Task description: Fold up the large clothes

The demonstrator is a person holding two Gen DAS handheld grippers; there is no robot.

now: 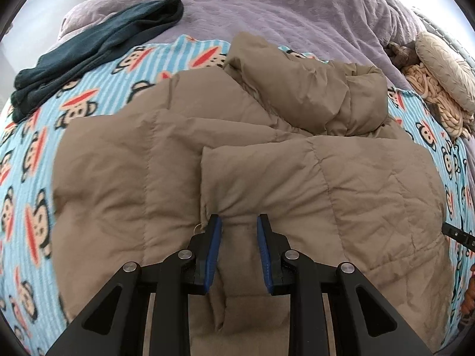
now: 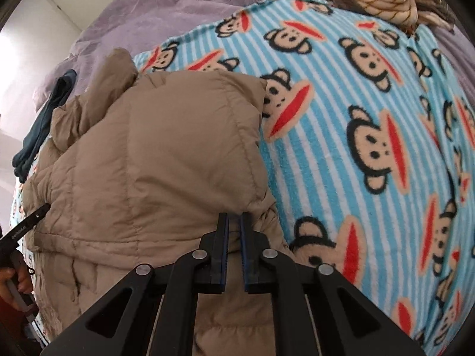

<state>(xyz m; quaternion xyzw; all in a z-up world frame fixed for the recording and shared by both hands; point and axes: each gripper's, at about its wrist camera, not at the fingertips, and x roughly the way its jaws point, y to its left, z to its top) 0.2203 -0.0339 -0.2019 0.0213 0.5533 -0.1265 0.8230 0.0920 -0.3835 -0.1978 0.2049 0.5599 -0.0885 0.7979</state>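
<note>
- My left tongs point(image 1: 239, 222) point steeply down and pinch a puffy fold of the tan quilted jacket point(image 1: 267, 184); the blue pads point(image 1: 214, 255) press into the fabric on both sides, which bunches between them.
- My right tongs point(image 2: 234, 222) are nearly pressed together, with only a thin slot between the blue pads point(image 2: 242, 252). They grip the jacket's point(image 2: 154, 163) edge at its lower right corner, where the fabric puckers at the tips.
- In the right wrist view my left hand point(image 2: 13, 279) shows at the left border, wrapped around the handle of the other tool.
- The jacket lies on the bed, spread over a blue striped fleece blanket point(image 2: 371, 103) printed with monkey faces. A padded panel is folded over onto the body of the jacket, and its free edge lies just beyond my left tongs.
- Further up, the jacket's hood or collar part point(image 1: 341, 95) is heaped in rumpled folds.
- To the left of the jacket, well apart from it, a dark teal garment point(image 1: 98, 47) lies folded, partly on the fleece blanket and partly on the bedding behind.
- Beyond that, a lilac plush bedspread point(image 1: 282, 9) covers the far bed.
- At the far right, a cream chunky-knit throw point(image 1: 436, 98) and a round pale cushion point(image 1: 445, 65) rest together.
- No containers are in sight.
</note>
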